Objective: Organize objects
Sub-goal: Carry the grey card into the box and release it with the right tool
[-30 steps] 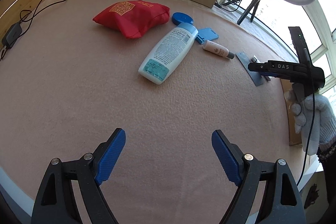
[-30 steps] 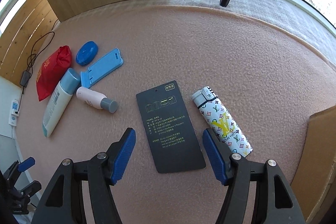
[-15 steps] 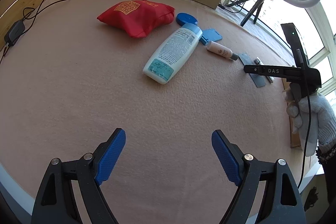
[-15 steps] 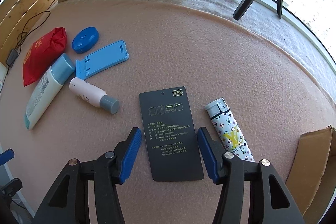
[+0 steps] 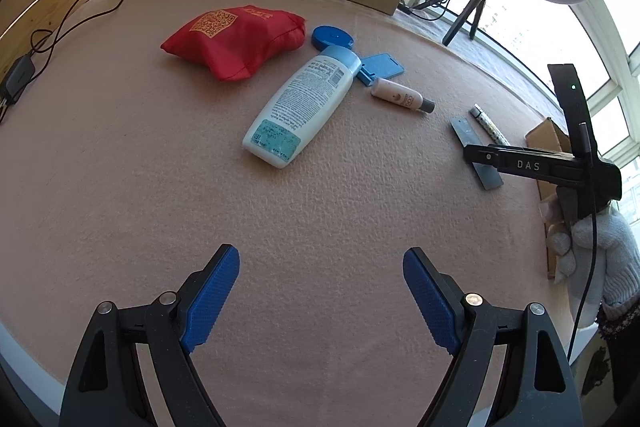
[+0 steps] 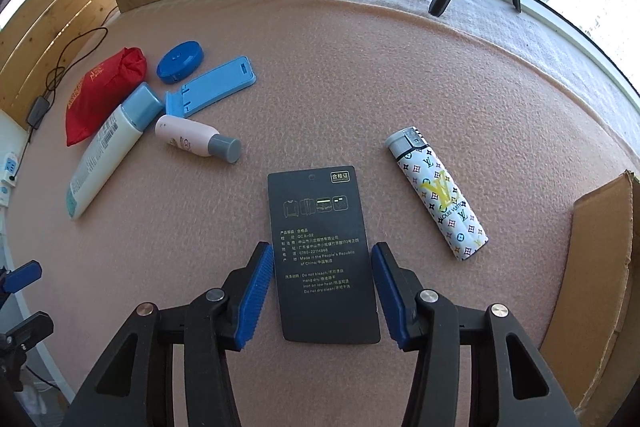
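Right hand-held gripper (image 6: 322,291) is down over the black card (image 6: 322,251), blue pads straddling its long edges but not yet touching, so it's released for now. The card lies flat on the pink surface (image 6: 360,75), between the small pink bottle (image 6: 196,139) and the patterned lighter (image 6: 438,201). Here's the worry: a card this thin and flat gives the pads almost no edge to bite, so they could ride over it, or buckle it, or shove it along the felt rather than lift it. Left hand-held gripper (image 5: 320,297) hangs spread wide over bare felt, gripping nothing, well short of the white lotion bottle (image 5: 302,107). Compared with a second ago, the right pads have narrowed noticeably and closed in on the card's sides.
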`<state>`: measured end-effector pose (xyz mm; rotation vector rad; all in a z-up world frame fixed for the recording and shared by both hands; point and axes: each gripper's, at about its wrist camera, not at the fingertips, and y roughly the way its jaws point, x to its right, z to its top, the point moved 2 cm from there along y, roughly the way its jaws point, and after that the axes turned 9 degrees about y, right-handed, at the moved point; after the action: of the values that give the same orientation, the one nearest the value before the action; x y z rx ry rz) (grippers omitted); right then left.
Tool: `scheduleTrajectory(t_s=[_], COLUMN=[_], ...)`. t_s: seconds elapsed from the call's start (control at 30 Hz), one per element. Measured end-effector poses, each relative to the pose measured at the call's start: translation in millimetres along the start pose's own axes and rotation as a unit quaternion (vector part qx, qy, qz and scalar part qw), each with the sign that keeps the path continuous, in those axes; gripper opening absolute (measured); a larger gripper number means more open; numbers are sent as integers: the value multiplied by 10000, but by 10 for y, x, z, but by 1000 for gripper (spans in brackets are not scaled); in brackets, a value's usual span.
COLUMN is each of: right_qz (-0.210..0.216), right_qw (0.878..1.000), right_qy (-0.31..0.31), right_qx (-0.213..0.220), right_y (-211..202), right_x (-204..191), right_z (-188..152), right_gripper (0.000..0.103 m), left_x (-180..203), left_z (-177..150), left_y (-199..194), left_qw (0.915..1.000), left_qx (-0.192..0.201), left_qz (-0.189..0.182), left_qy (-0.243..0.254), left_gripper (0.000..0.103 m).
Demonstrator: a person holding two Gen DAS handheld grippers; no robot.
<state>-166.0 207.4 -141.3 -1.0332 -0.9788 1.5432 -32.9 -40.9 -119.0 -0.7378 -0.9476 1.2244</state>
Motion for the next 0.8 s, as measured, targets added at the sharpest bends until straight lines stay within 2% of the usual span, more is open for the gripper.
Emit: scheduleTrajectory(t_s=[0.2,0.43,0.8], right_qz=[277,281,-278], right_qw=[9987,9954,9844], right_qy=[370,697,1428], right_qx=[192,594,988], right_y=[-286,-751,-1270], right_x=[164,457,1281], right_z=[-233,-478,-939], right_gripper=[47,47,47], left_x=[105,307,733], left_z=[32,67,189], left_y=[37,90,188], left_qw=[9999,9994,9965], left_qx=[-17,-31,-55], left_qz=[-39,-170,-389], left_qy=[98,295,739], left_gripper=[87,87,87])
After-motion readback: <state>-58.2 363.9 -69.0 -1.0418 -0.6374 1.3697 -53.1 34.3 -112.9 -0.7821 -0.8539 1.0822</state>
